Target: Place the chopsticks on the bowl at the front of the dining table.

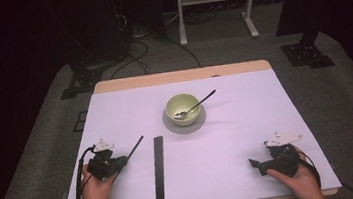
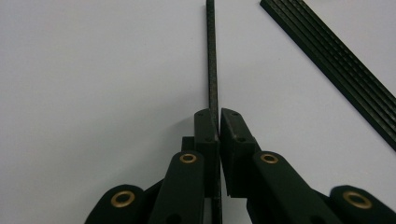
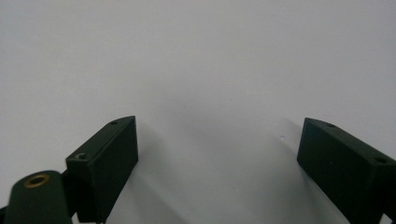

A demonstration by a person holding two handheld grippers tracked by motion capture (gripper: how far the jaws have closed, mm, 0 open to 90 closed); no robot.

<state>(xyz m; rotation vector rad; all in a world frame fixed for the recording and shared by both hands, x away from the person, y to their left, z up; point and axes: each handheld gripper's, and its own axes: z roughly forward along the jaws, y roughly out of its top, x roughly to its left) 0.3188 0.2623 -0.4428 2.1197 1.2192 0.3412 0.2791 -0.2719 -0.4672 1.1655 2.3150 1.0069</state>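
Between L gripper (image 2: 218, 116) pads: thin black strip (image 2: 211, 56); R gripper (image 3: 217, 154) gaping.

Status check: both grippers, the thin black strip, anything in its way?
Left gripper shut on thin black strip. Right gripper open, empty, over bare table. Wider black bar lies just beside strip; bowl with spoon farther off.

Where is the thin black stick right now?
In the high view, the thin black stick is near the table's front left, pinched in the left gripper and slanting away from it, just left of the long flat black strip.
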